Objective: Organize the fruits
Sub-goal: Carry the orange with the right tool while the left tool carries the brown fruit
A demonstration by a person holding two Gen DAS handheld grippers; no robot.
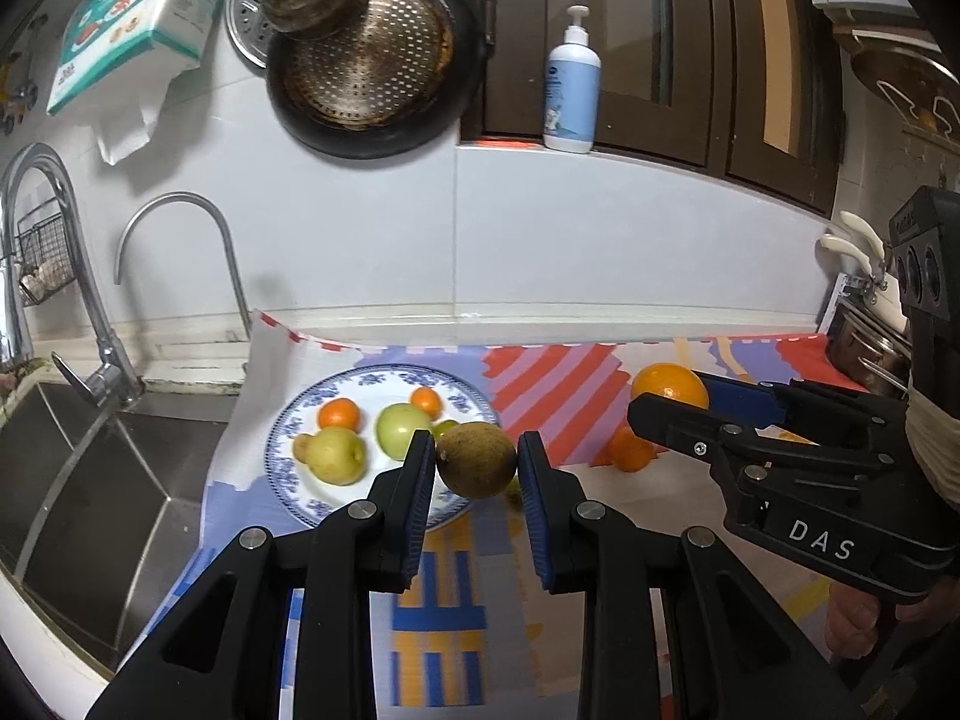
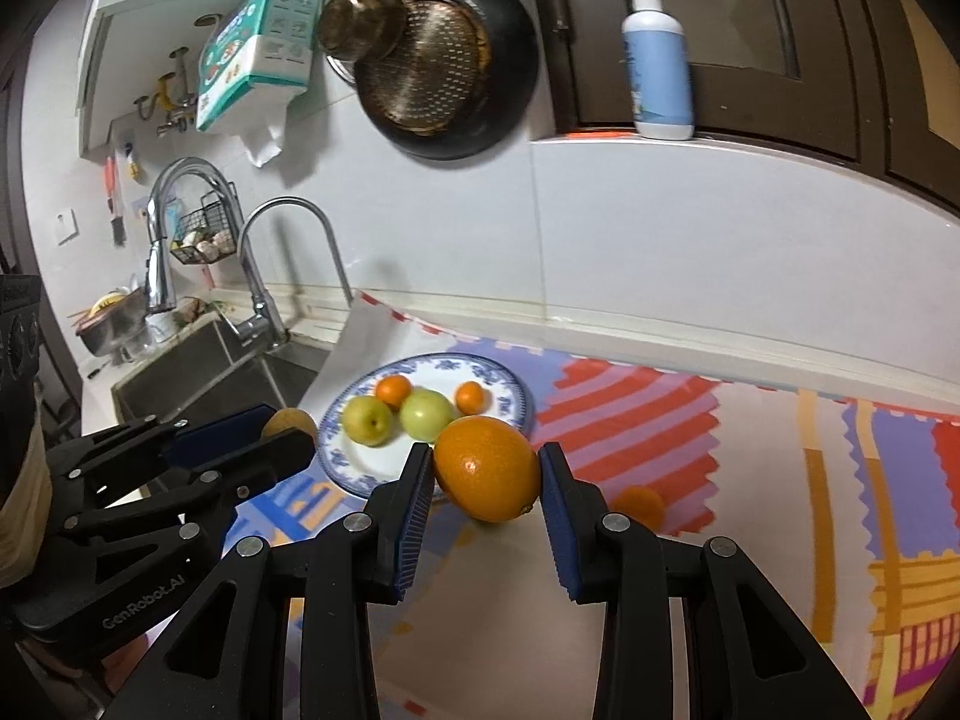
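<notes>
The plate [image 1: 288, 438] already carries two green fruits, a small green one and two mandarins [image 1: 339, 413]. The left gripper [image 1: 476, 462] is clamped on a brownish fruit [image 1: 477, 459] above the plate's near rim; the right gripper [image 2: 486, 471] is clamped on an orange [image 2: 487, 468], right of the plate. One mandarin [image 2: 641, 507] is left on the cloth, right of the plate. The sink [image 1: 90, 480] drops away left of the plate; right of it the cloth lies open, and bare plate remains toward its near side
</notes>
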